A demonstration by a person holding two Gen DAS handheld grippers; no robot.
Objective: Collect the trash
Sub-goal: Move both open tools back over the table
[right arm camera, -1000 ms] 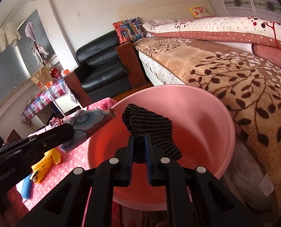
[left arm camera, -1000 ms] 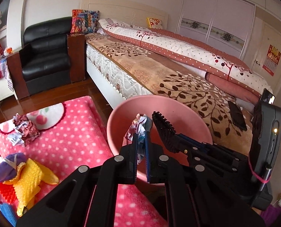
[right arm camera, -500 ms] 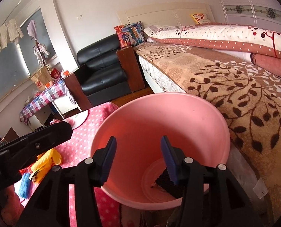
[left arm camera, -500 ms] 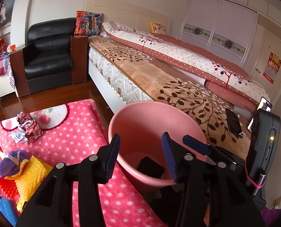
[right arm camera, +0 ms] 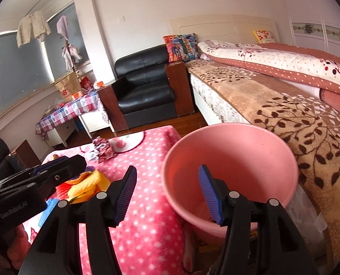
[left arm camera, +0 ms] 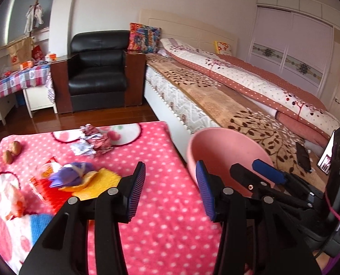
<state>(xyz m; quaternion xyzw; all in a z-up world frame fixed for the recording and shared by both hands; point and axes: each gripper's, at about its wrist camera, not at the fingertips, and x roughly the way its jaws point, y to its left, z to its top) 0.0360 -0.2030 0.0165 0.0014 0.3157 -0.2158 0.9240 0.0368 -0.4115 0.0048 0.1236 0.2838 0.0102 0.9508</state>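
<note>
A pink bin (left arm camera: 218, 146) (right arm camera: 234, 160) stands between the bed and the pink polka-dot table (left arm camera: 160, 167) (right arm camera: 151, 206). On the table lie crumpled paper (left arm camera: 94, 141) (right arm camera: 103, 150), a purple and yellow wrapper pile (left arm camera: 78, 176) (right arm camera: 87, 183), red and blue scraps and two walnuts (left arm camera: 11, 151). My left gripper (left arm camera: 170, 190) is open and empty above the table's right edge. My right gripper (right arm camera: 170, 194) is open and empty over the bin's left rim; it also shows in the left wrist view (left arm camera: 261, 174).
A bed (left arm camera: 215, 96) with patterned covers runs along the right. A black armchair (left arm camera: 98, 73) and a wooden cabinet stand behind the table. A checked-cloth side table (left arm camera: 16, 80) is at the far left. A phone (left arm camera: 302, 158) lies on the bed.
Both grippers let go of their trash into the bin and opened. Both have since swung left and back, toward the table.
</note>
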